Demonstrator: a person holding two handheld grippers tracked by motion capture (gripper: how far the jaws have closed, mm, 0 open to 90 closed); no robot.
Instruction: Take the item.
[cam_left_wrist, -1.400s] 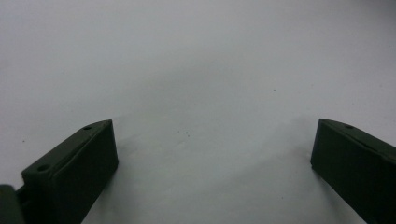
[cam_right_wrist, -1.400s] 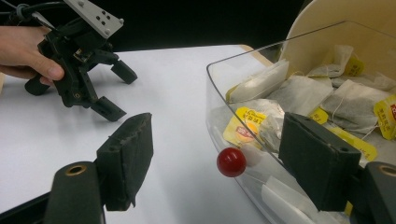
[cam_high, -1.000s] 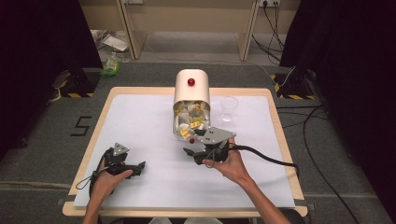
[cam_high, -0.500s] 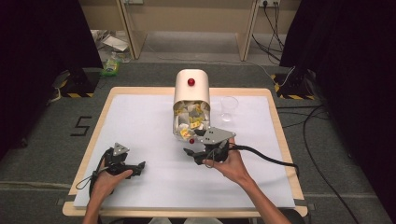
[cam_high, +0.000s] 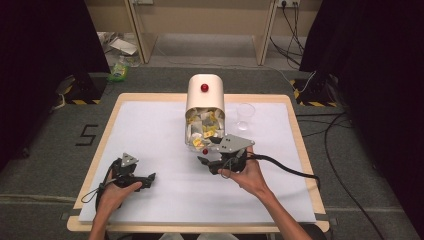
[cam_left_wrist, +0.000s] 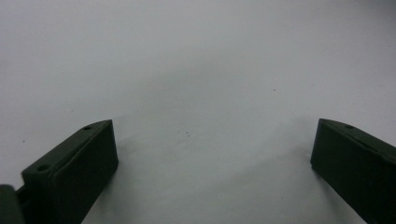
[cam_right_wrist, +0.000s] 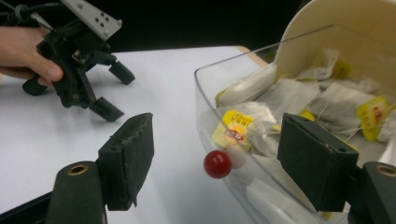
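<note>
Fingers of both your grippers stand wide apart, holding nothing.

Your left gripper (cam_high: 134, 178) rests low at the near left of the white worktop (cam_high: 150, 130), its fingers (cam_left_wrist: 74, 172) spread over bare surface. Your right gripper (cam_high: 212, 161) sits near the middle, just short of the tea-bag dispenser (cam_high: 204, 102); its fingers (cam_right_wrist: 128, 158) flank the small red knob (cam_right_wrist: 217, 164) on the dispenser's clear front, not yet touching it. Tea bags (cam_right_wrist: 299, 100) fill the bin behind. Farther right stands a clear cup (cam_high: 245, 116).
</note>
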